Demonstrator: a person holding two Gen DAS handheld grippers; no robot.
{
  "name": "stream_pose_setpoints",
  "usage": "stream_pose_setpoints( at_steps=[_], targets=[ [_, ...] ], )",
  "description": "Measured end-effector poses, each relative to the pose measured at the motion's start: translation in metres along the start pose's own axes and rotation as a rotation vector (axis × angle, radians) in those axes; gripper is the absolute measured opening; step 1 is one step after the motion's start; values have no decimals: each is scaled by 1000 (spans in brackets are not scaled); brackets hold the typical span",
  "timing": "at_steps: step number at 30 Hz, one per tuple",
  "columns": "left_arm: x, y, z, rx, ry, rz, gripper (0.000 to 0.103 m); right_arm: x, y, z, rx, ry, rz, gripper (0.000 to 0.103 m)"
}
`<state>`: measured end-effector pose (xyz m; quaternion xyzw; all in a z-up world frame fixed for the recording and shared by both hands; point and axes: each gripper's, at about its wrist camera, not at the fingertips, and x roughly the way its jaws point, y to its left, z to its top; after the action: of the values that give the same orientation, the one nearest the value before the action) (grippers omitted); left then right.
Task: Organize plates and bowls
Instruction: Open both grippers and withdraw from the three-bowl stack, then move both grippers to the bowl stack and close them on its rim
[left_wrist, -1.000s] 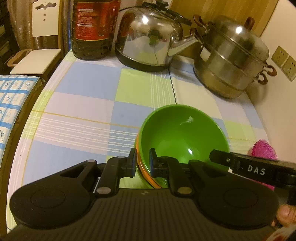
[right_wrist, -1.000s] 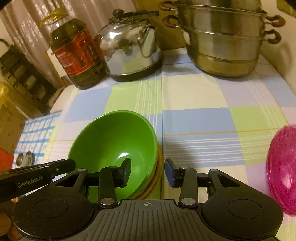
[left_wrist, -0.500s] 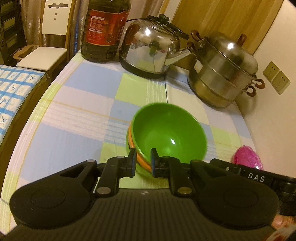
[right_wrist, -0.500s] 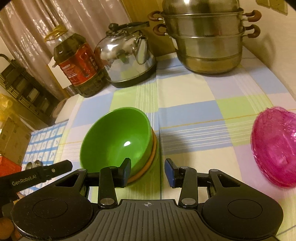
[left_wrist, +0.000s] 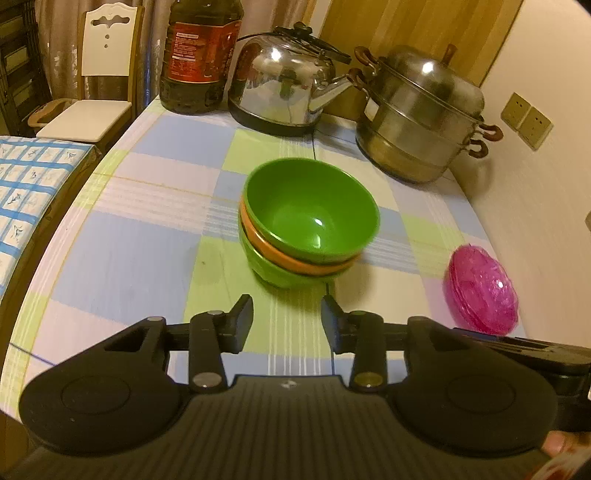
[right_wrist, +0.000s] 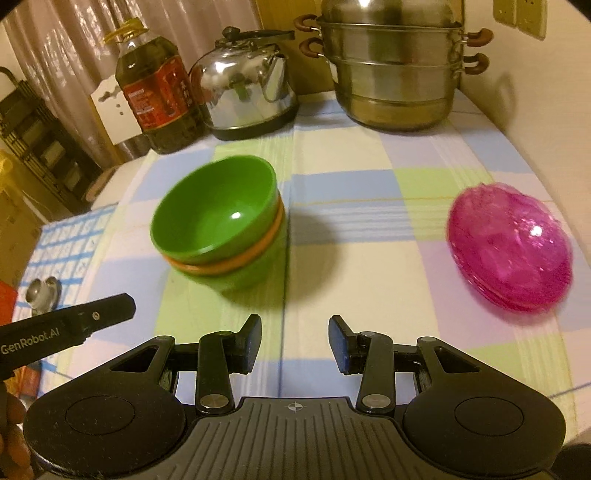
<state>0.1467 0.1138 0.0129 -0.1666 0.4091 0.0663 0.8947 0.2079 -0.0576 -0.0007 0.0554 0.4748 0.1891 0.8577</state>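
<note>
A stack of bowls (left_wrist: 310, 225) stands on the checked tablecloth: a green bowl on top, an orange one under it, a green one at the bottom; the right wrist view shows the stack (right_wrist: 221, 229) at its left. My left gripper (left_wrist: 287, 321) hangs just short of the stack, its jaws opening with nothing between them. My right gripper (right_wrist: 294, 341) is open and empty, back from the stack and to its right. A pile of pink translucent plates (right_wrist: 509, 247) lies at the right, also seen as pink plates (left_wrist: 480, 291) near the wall.
At the table's back stand an oil bottle (left_wrist: 199, 55), a steel kettle (left_wrist: 288, 88) and a stacked steamer pot (left_wrist: 421, 114). A wall with sockets (left_wrist: 526, 120) runs along the right. A white chair (left_wrist: 92, 92) and a blue-patterned surface (left_wrist: 26, 192) lie left of the table edge.
Both grippers have drawn back from the bowl stack, which now stands free on the cloth. The left jaws, nearly shut at the bowls' rim before, have let go and spread apart.
</note>
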Motion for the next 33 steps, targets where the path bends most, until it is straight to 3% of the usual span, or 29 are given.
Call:
stream_pose_setpoints(
  at_steps=[11,19,26,33],
  targets=[
    [-9,-19,-22,53,2,-1,39,-24,-21,-30,14,9,-58,42],
    [-13,-29,-26,79,-6,-2,40,-38,-33,-32,48,-3,-62,42],
    [-17,-33,-23,82,-38,-21,40,-51,-37,-29,72,-34,-56,42],
    [-11,-25,-12,46,-27,-26,41,-49,-40,-19,109,-45,2,42]
  ],
)
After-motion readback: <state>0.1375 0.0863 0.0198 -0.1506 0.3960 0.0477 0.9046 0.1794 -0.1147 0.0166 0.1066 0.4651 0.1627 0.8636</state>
